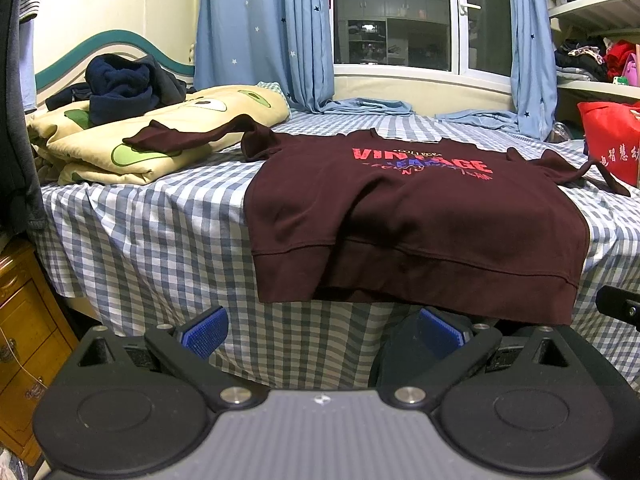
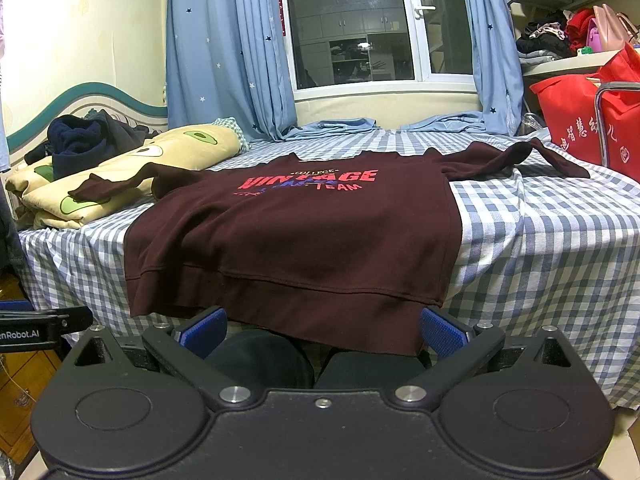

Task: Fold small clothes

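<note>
At the near edge of the bed [image 1: 160,240], the sweatshirt [image 1: 400,216] lies face up, print uppermost, its hem draped just over that edge and its collar pointing toward the window side. One sleeve [image 1: 188,136] runs out toward the headboard end and rests partly on the folded quilt [image 1: 120,148]; the other sleeve [image 2: 520,156] reaches toward the foot end, near the red bag [image 2: 580,128].

Both tongs are spread apart and hold nothing. The left tongs [image 1: 320,336] hang just below the hem, toward its headboard-side corner; the right tongs [image 2: 320,332] sit under the hem's other half, their blue pads [image 2: 442,334] just short of the cloth.

Judging by this, folding has not begun and the step in hand is the first grasp. To do it well, I would deal with the sleeves before the body: lift the headboard-side sleeve off the quilt and lay it across the chest, then the foot-end sleeve likewise. Each pinch should take both layers of fabric at a seam or cuff, not a loose single layer, or the cloth will slide and bunch. The body shows wrinkles across the middle; a gentle pull on the two hem corners together should flatten it. Since the hem overhangs, drawing it toward the edge could drag the sweatshirt off the bed, so pull outward along the edge.
</note>
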`<action>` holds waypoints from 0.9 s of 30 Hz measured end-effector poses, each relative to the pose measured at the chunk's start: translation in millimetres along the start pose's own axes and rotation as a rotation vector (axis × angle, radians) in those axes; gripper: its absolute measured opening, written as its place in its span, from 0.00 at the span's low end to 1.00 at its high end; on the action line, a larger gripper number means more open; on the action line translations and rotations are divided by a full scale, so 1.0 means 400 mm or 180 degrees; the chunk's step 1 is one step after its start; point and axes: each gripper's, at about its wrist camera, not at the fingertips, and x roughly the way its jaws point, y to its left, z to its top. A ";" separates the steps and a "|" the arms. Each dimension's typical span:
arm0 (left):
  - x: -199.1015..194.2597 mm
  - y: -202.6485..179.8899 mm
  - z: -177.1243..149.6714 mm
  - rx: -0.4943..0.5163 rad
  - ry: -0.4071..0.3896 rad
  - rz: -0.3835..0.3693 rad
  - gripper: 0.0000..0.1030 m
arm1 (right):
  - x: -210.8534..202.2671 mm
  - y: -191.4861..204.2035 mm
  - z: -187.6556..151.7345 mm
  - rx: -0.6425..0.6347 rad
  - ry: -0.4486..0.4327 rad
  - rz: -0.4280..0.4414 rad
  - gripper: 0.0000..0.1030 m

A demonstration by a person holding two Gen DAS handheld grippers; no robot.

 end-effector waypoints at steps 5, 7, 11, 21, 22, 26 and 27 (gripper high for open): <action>0.007 -0.008 0.001 0.0030 0.0031 0.0010 0.99 | 0.002 -0.001 0.000 0.0000 0.0009 0.0001 1.00; 0.010 -0.013 0.003 0.0039 0.0054 0.0009 0.99 | 0.002 -0.001 0.000 0.0005 0.0018 0.0002 1.00; 0.016 -0.021 0.004 0.0062 0.0090 -0.0006 0.99 | 0.006 0.002 -0.002 0.0027 0.0034 0.0001 1.00; 0.048 -0.047 0.016 0.0158 0.0218 -0.0041 0.99 | 0.029 -0.024 0.010 0.0163 0.0141 0.0075 1.00; 0.052 -0.050 0.019 0.0170 0.0228 -0.0033 0.99 | 0.031 -0.026 0.012 0.0181 0.0151 0.0072 1.00; 0.080 -0.059 0.041 0.0188 0.0276 -0.0028 0.99 | 0.050 -0.037 0.022 0.0172 0.0192 -0.0041 1.00; 0.088 -0.062 0.048 0.0183 0.0290 -0.0034 0.99 | 0.058 -0.041 0.025 0.0169 0.0210 -0.0048 1.00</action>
